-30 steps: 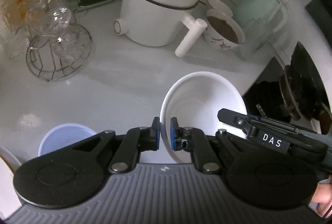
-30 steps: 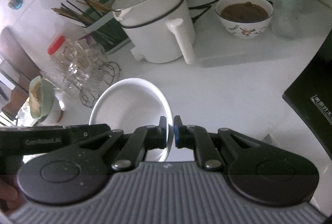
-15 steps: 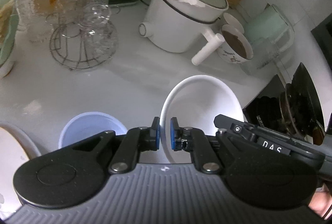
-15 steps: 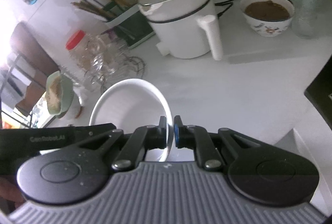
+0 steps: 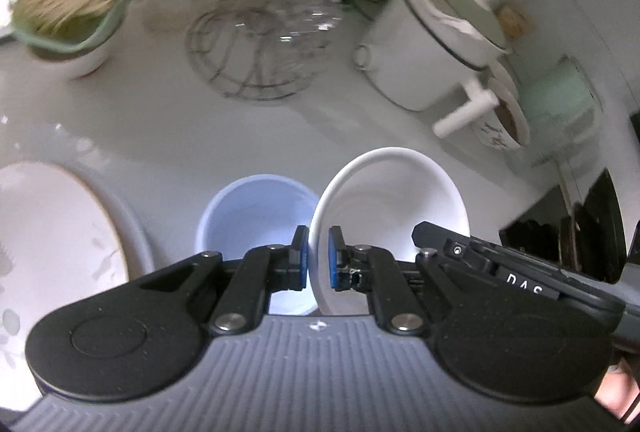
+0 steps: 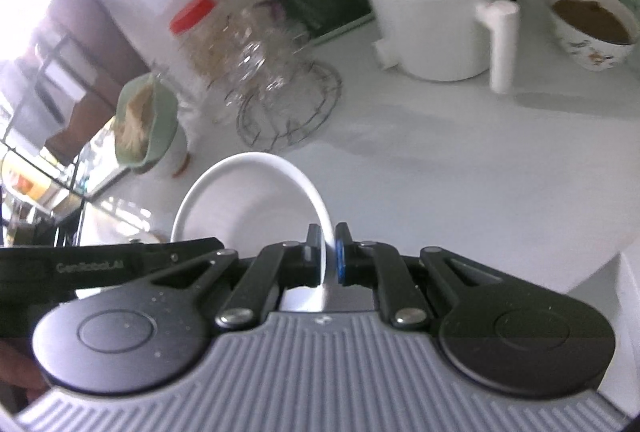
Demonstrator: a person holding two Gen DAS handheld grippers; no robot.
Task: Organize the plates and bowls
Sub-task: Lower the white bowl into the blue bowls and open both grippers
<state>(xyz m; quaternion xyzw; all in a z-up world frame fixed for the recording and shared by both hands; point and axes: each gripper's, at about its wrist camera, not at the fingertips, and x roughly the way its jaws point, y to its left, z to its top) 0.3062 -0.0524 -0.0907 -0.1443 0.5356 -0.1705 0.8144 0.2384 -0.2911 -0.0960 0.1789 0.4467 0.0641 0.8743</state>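
I hold the white bowl (image 5: 388,204) by opposite rims, left gripper (image 5: 318,264) and right gripper (image 6: 329,256) both clamped on it. In my judgement this is the carrying step. Next move: lower it squarely into the blue bowl (image 5: 252,216) near the counter's (image 5: 168,128) front edge.

Blurred glassware rack (image 5: 260,44), plate (image 5: 48,240) edge-cropped

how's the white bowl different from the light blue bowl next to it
The white bowl is plain white; the light blue bowl is pale blue. The white bowl is held off the counter, its rim pinched by the left gripper and the right gripper; the light blue bowl sits on the counter, ungripped. The white bowl looks wider, though it is nearer the camera. Both are round, empty and open side up.
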